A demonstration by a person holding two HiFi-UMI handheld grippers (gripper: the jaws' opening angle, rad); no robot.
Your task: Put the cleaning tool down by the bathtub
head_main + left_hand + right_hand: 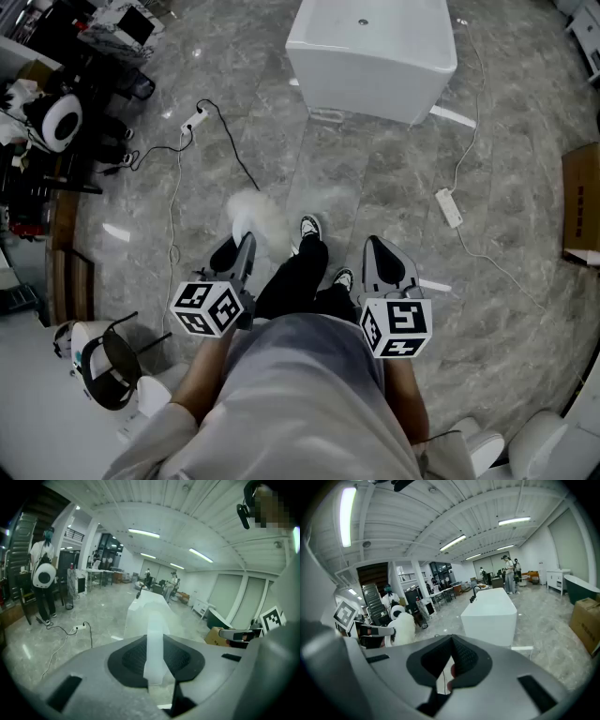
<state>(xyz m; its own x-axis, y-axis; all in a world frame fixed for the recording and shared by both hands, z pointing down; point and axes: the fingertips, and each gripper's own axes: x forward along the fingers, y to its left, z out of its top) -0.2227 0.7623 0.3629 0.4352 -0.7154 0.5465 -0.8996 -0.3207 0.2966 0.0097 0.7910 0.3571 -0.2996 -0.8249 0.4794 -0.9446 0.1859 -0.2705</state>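
Note:
The white bathtub (370, 56) stands a few steps ahead on the marble floor; it also shows as the bathtub (143, 609) and the bathtub (490, 616) in the two gripper views. My left gripper (239, 248) is shut on the cleaning tool, a duster with a fluffy white head (258, 217) that sticks out forward over the floor. Its translucent white handle (154, 639) runs up between the dark pads of the left gripper (157, 658). The right gripper (380, 255) hangs beside it, shut with nothing in it, and the right gripper (451, 656) shows only floor past its pads.
A power strip (194, 119) with a black cable lies to the left of the tub. A white power strip (449, 207) and its cord lie to the right. A cardboard box (581, 202) sits at the right edge, cluttered desks (56, 112) at the left. My feet (309, 230) are between the grippers.

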